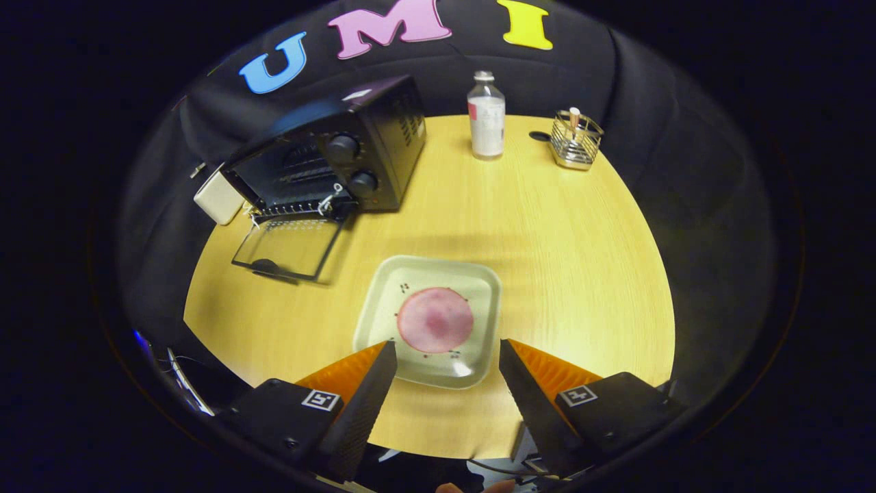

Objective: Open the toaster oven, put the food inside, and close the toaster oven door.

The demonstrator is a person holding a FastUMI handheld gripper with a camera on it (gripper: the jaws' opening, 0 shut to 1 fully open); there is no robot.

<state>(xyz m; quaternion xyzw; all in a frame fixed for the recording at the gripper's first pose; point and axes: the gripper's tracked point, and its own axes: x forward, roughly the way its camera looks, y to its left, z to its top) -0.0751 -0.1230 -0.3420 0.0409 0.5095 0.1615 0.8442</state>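
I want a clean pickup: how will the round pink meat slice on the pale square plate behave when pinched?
The round pink meat slice looks thin and flat, so probably floppy. It lies flush on the pale square plate, so little edge to grip. The open gripper hovers just short.

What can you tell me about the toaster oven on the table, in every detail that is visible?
The toaster oven is a black box, metal by its look, standing upright on the yellow table, far beyond the open jaws of the gripper. It has two round knobs one above the other and vent slots on its side. Its glass door is open, folded down toward the table. A wire rack shows inside.
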